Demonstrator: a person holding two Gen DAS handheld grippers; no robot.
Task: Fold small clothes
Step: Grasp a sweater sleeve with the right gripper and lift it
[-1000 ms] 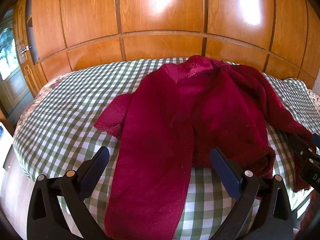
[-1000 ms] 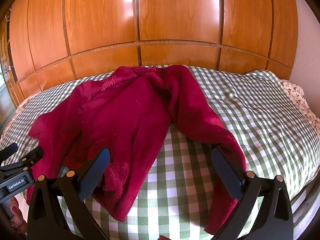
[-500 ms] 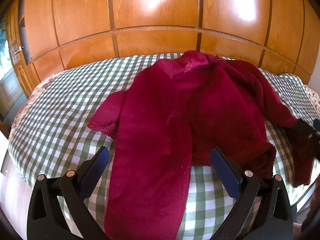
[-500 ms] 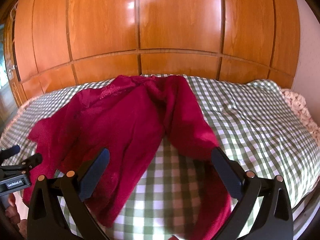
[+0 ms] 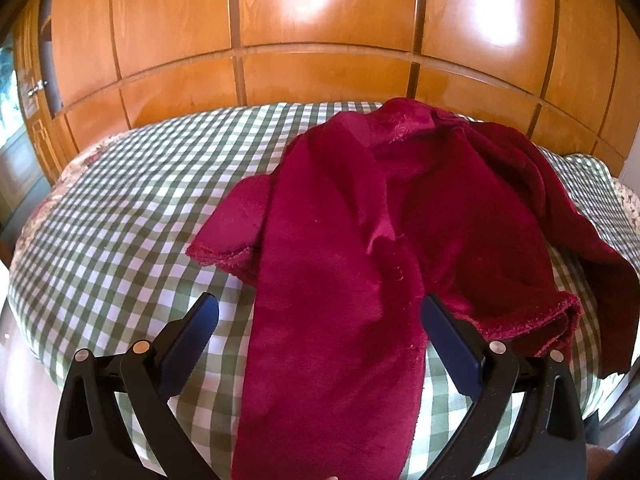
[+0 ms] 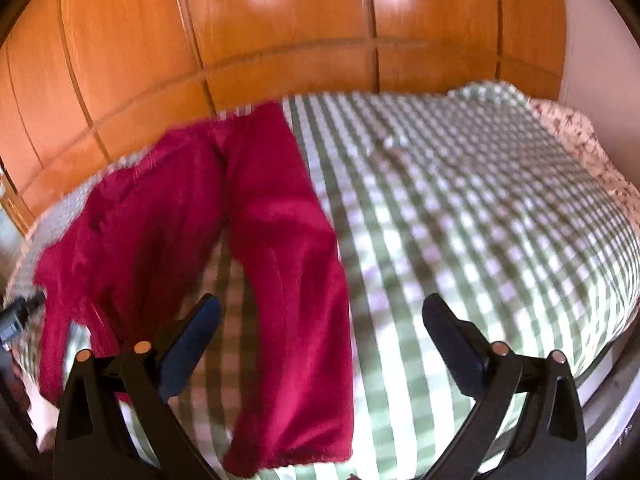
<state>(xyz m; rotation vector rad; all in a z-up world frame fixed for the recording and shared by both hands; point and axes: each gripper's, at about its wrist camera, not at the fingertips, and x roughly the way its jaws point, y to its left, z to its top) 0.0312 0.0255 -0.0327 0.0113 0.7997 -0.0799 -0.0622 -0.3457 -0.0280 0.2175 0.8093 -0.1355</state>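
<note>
A dark red fleece garment [image 5: 420,208] lies spread on the green-and-white checked bed cover [image 5: 120,220]. My left gripper [image 5: 320,308] hovers open over the garment's long near panel [image 5: 332,340], which runs between the fingers without touching the pads. In the blurred right wrist view, the garment [image 6: 160,216] fills the left side, and its long right sleeve [image 6: 296,280] runs down toward the bed's near edge. My right gripper [image 6: 320,306] stands wide above that sleeve's lower part. Its jaws are closing and the pads are clear of the cloth. The left gripper's body [image 6: 16,316] shows at the far left edge.
A glossy wooden panelled wall [image 5: 320,40] stands right behind the bed. A floral sheet [image 6: 580,140] shows at the bed's right edge, and bare checked cover [image 6: 480,220] spreads right of the garment. The near bed edge drops off just below both grippers.
My right gripper has swung to the right, so the garment slid left in its view, and it has left the left wrist view. The left gripper crept slightly closer to the garment.
</note>
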